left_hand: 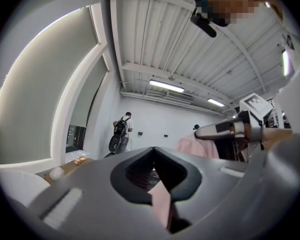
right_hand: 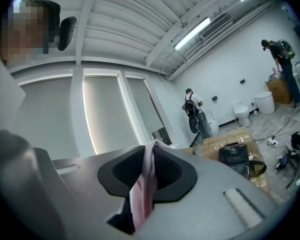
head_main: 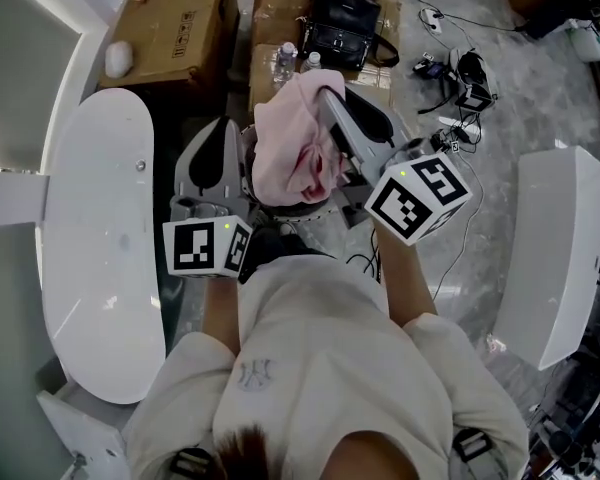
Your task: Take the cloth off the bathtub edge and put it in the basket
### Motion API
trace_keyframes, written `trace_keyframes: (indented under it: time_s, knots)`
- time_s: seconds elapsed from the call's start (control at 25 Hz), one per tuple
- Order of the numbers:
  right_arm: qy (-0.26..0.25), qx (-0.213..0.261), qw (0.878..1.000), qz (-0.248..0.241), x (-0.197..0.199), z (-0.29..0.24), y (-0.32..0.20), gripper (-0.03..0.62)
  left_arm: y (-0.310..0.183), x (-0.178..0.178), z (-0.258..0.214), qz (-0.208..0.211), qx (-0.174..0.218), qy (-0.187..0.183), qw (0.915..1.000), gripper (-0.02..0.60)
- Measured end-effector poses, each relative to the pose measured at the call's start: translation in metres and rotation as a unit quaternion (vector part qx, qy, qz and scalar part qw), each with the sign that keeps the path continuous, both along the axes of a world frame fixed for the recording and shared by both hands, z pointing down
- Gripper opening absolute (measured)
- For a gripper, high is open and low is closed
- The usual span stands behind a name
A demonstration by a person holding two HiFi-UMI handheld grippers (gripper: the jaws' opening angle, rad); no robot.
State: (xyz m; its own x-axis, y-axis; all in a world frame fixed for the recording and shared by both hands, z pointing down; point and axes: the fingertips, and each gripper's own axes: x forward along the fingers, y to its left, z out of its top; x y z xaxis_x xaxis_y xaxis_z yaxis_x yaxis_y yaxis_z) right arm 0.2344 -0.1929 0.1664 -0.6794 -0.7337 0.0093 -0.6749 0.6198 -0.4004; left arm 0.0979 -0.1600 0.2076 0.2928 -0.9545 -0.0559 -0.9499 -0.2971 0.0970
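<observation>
Left gripper [left_hand: 153,164]: jaws closed on a thin fold of the cloth [left_hand: 162,204], which is pinched flat between the pads. It is held level in front of the person.

Bathtub [head_main: 100,258]: white and oval, at the far left of the head view. Its edge is bare and the cloth is well apart from it.

Cloth: pink. It hangs bunched in the air between the two grippers. It is above a dark round shape [head_main: 310,208] that may be the basket, though too little of it shows to be sure.
- Handling, as judged: light, soft and limp, with no stiffness of its own. It drapes and folds wherever it is not held, is not fragile, and is unlikely to slip out of ridged pads.
- Hold, as judged: any gathered fold or edge will serve. Two grips set apart, as here, keep the loose part from trailing. The hanging middle could catch on a rim during lowering.

Right gripper [right_hand: 150,159]: jaws narrow, clamped on a thicker gathered fold of the cloth, which stands up between the pads. In the head view it sits higher and to the right, and the cloth spills off its tip.
</observation>
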Motion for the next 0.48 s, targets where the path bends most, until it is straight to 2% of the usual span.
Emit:
trace_keyframes:
  time_s: [0.48]
  knots:
    - [0.023, -0.050, 0.998, 0.015, -0.009, 0.051, 0.003, 0.049, -0.022, -0.023, 0.009, 0.027, -0.019, 0.000, 0.9995, 0.049]
